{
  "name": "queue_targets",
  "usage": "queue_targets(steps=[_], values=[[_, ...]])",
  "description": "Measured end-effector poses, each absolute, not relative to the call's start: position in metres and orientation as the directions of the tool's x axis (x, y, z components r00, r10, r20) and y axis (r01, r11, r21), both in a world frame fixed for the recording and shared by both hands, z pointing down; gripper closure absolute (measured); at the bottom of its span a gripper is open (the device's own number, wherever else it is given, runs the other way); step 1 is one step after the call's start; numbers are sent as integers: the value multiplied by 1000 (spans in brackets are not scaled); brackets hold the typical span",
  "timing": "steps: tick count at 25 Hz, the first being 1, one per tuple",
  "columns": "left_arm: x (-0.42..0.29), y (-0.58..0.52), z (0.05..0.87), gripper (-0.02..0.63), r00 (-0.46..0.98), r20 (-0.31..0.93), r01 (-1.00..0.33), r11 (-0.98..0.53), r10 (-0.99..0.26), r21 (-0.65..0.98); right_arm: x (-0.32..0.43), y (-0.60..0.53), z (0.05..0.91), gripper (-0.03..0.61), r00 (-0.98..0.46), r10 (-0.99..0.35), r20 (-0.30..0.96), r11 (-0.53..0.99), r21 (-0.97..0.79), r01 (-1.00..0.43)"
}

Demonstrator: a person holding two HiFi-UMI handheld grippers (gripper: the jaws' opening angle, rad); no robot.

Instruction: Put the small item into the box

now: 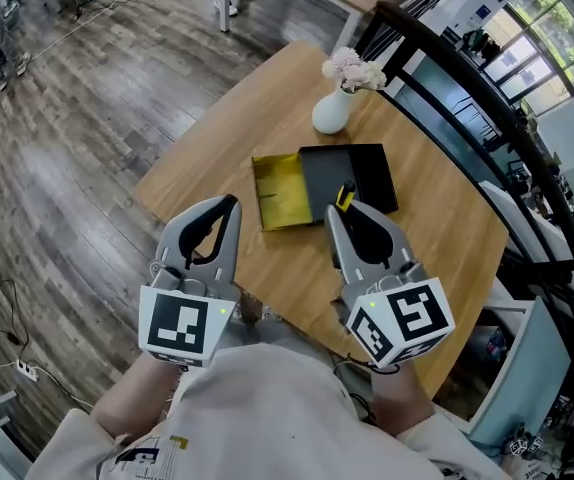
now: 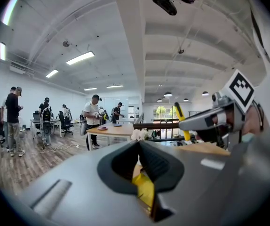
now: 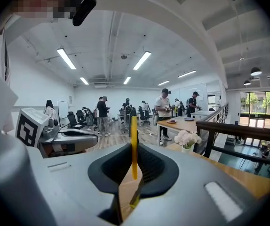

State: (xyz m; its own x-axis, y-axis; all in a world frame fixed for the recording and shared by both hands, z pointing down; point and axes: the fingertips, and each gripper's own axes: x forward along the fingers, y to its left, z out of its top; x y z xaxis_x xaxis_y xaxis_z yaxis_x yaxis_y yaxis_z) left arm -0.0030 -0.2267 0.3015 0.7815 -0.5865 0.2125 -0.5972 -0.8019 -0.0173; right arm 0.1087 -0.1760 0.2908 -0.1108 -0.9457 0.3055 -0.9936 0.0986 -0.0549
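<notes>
Right tool [image 1: 342, 216] is pinched shut on the thin yellow-and-black flat item [image 3: 133, 145], right by the open black-and-yellow box [image 1: 352, 173]. Looks light, stiff, kinda slippery, so gripping mid-length seems safest. Left tool [image 1: 229, 204] closed, empty.

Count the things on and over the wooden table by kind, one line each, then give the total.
Grippers: 2, the left gripper and the right gripper
Box halves: 2, the yellow half and the black half
Vase of flowers: 1
Small yellow item, held in the right gripper: 1
Total: 6
</notes>
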Motion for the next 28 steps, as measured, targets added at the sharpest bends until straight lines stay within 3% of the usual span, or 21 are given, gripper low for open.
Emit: queue_targets(steps=[11,23,28], values=[[27,-263,325,611,783,211,-598,-802,-585,-6,119,-228,314,543,-175,-914,366,179,-23,-984],[38,-307,397,611,754,301,-604,-797,-583,-32,116,-278,419,543,-232,-800,553,233,-70,-970],[39,-323,424,611,749,337,-607,-795,-571,1,121,-293,474,543,-202,-736,647,258,-8,-966]])
